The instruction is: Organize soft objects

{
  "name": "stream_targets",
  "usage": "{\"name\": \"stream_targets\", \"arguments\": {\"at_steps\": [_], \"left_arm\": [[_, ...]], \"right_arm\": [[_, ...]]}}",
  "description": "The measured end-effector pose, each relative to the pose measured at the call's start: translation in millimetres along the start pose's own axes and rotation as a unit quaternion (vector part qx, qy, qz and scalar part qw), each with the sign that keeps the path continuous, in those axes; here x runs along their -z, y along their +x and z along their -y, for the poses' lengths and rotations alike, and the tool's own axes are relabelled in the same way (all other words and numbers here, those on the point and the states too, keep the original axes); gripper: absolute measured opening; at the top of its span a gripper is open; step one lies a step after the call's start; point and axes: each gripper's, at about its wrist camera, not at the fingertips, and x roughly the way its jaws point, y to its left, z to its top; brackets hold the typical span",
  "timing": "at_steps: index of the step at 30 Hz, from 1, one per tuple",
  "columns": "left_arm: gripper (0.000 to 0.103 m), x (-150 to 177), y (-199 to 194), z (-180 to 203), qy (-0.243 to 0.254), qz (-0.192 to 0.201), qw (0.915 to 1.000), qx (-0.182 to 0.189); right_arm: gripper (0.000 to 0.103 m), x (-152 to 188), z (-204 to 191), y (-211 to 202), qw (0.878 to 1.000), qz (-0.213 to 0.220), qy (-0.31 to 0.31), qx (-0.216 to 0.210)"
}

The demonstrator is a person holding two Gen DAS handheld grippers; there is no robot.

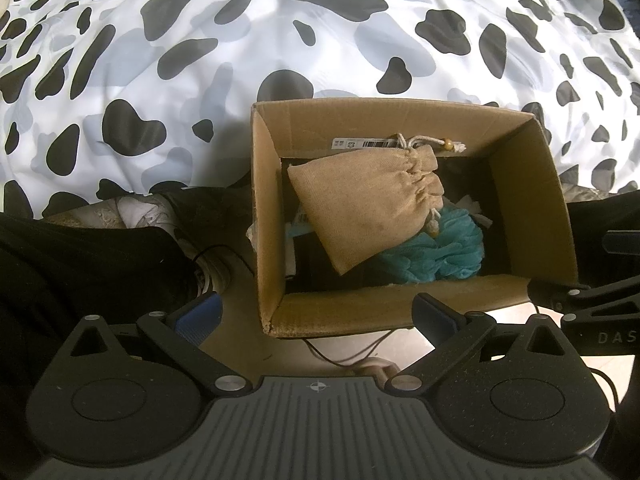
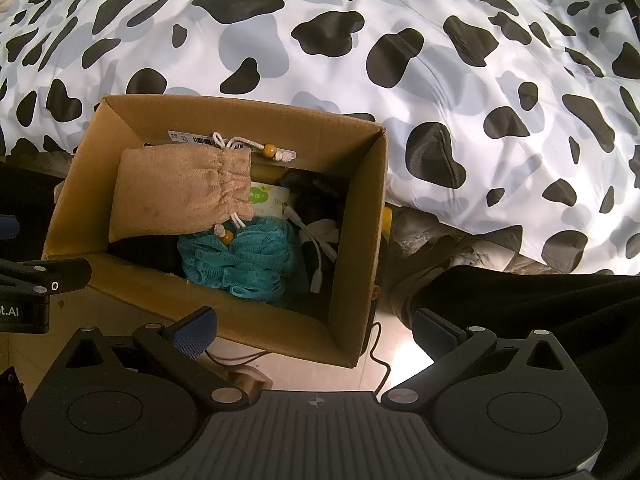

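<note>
Tan drawstring pouch (image 2: 180, 194), coarse weave, neck cinched, white cords with wooden beads, lies tilted inside cardboard box (image 2: 356, 240), overlapping teal mesh bath pouf (image 2: 240, 260). White cable (image 2: 316, 248) beside pouf. Box on floor against cow-print bedding (image 2: 440, 60). Left claw (image 1: 316, 320) and right claw (image 2: 316, 328) both spread, empty, near box's front edge.

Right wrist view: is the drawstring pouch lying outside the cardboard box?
No, the drawstring pouch lies inside the cardboard box, resting partly on the teal bath sponge.
</note>
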Motion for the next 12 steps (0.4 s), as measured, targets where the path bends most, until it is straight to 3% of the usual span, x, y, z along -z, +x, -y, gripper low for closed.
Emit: {"name": "stream_targets", "arguments": {"at_steps": [12], "left_arm": [[0.103, 0.0, -1.3, -3.4, -0.008, 0.009, 0.9999, -0.008]], "right_arm": [[0.103, 1.5, -0.5, 0.9, 1.0, -0.001, -0.001, 0.001]]}}
